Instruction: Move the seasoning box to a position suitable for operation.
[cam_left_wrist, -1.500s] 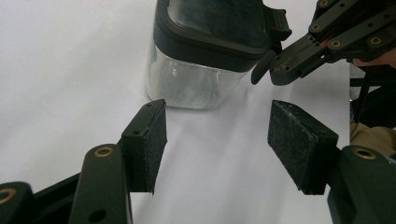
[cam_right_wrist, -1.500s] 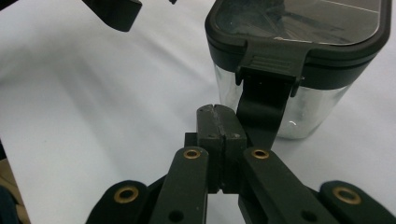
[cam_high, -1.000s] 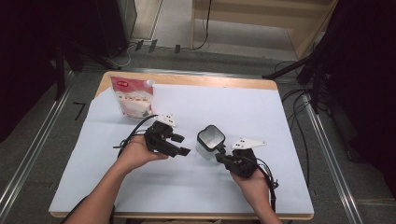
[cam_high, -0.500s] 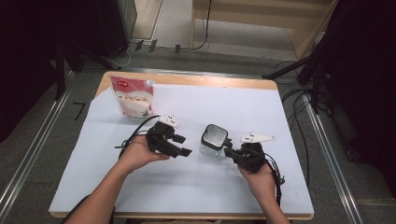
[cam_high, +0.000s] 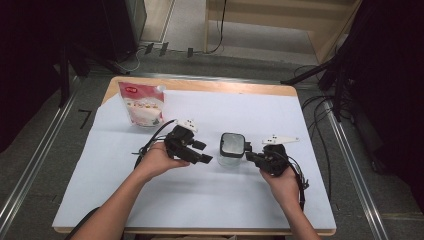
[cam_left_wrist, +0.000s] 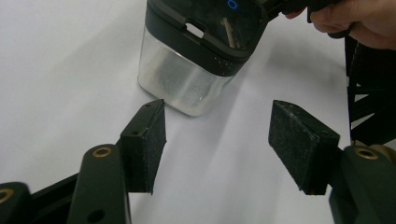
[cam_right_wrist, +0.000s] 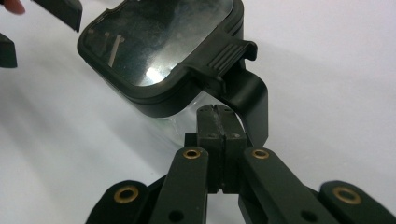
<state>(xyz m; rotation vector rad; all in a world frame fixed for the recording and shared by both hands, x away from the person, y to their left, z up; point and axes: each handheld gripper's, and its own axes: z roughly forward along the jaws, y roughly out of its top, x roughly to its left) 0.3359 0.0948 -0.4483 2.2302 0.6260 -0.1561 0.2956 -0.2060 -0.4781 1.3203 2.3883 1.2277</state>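
The right tool (cam_right_wrist: 215, 112), jaws pressed together with nothing between them, sits just under the black latch (cam_right_wrist: 243, 88) of the clear container (cam_high: 233, 148). The left tool (cam_left_wrist: 217, 140) is spread wide, the container just beyond its pads. The container stands mid-worktop (cam_high: 210, 200); farther back a food pouch (cam_high: 142, 104) rests.

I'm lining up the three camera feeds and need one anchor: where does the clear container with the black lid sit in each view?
High view: the clear container stands at table centre, between both grippers.
Left gripper view: top centre, beyond the open jaws.
Right gripper view: upper left and centre, just past the closed jaws.
Shared landmark: its black lid latch, facing the right gripper.
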